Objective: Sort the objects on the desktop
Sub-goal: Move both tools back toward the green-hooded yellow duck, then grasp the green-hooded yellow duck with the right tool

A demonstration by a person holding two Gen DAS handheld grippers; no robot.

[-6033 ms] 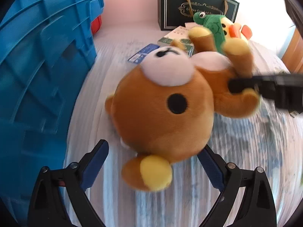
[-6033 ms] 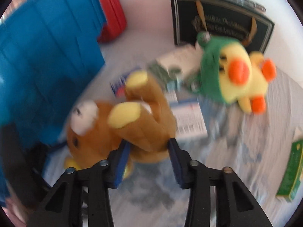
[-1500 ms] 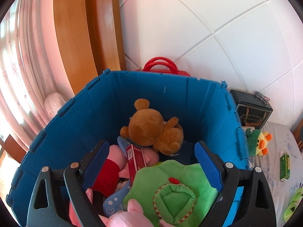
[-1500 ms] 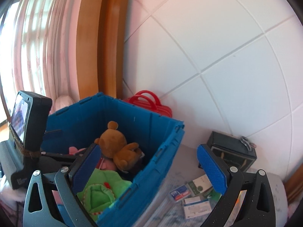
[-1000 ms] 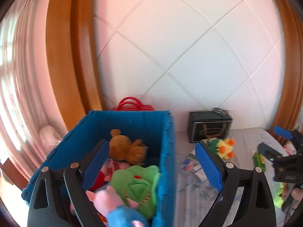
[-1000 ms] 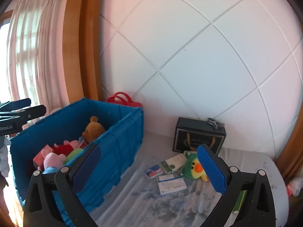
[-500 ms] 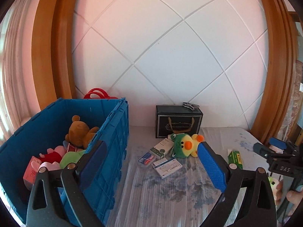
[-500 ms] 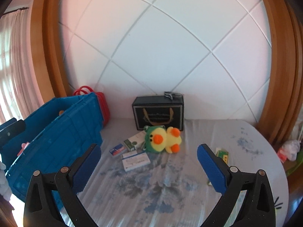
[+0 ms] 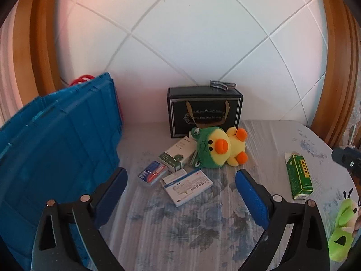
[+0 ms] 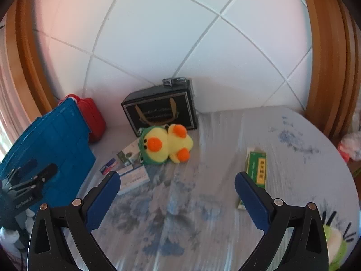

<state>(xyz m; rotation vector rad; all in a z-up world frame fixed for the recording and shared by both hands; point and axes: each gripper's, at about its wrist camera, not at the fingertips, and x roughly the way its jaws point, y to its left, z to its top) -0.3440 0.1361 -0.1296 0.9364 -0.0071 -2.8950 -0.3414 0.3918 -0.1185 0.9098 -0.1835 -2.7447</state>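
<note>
- blue-padded left gripper (image 9: 179, 186) spread wide, nothing between its fingers, hovering over the flowered tablecloth (image 9: 180, 225).
- blue-padded right gripper (image 10: 177, 190) likewise spread wide and carrying nothing, above the same cloth.
- blue crate (image 9: 56, 149) standing at the left edge of the table, its ribbed outer wall toward both cameras; contents not visible from here.
- red case (image 10: 93, 118) wedged behind the crate, against the wall.
- black gift bag (image 9: 204, 110) upright at the back edge of the table, against the tiled wall, a metal clip (image 9: 222, 84) on top.
- yellow duck plush in a green frog hood (image 9: 217, 150) lying just in front of the bag, touching the green-and-white box (image 9: 178, 153) on its left.
- small blue-and-red pack (image 9: 152, 172) just beside that box, nearer the crate.
- white medicine box (image 9: 188, 185) flat on the cloth, just in front of those two.
- green medicine box (image 9: 299, 176) lying well apart from the group, toward the right edge of the table.
- lime-green plush (image 9: 341, 230) at the near right edge, only partly in view.
</note>
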